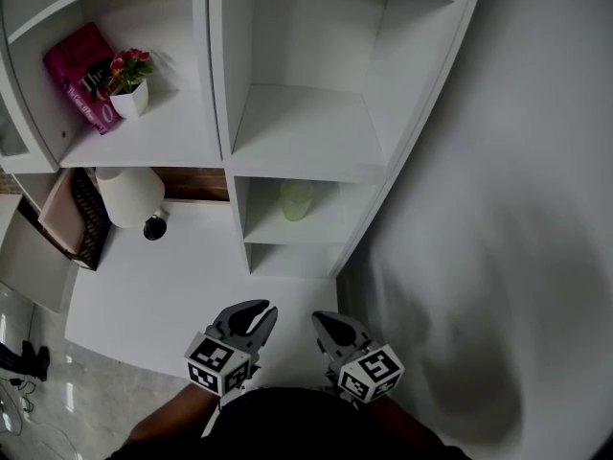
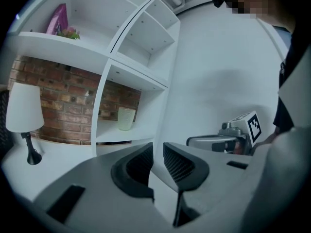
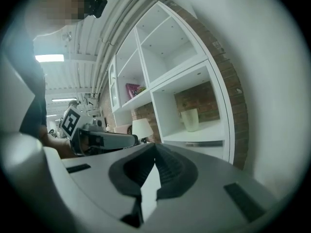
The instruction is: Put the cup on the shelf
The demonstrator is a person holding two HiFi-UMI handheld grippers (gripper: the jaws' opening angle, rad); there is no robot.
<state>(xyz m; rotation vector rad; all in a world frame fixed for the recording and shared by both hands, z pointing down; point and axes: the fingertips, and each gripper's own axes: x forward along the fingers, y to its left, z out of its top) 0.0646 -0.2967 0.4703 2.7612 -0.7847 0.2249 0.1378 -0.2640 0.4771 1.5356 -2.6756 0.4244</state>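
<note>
The pale green cup stands upright in the shelf's lower right compartment, also seen in the left gripper view and the right gripper view. Both grippers hang side by side well in front of the shelf, apart from the cup. My left gripper shows a narrow slit between its ribbed pads, with nothing in it. My right gripper has its pads together at the tip and holds nothing.
A white lamp stands on the white desk left of the cup's compartment. A pink book and a small flower pot sit on the upper left shelf. A woven basket is at the far left; a white wall is on the right.
</note>
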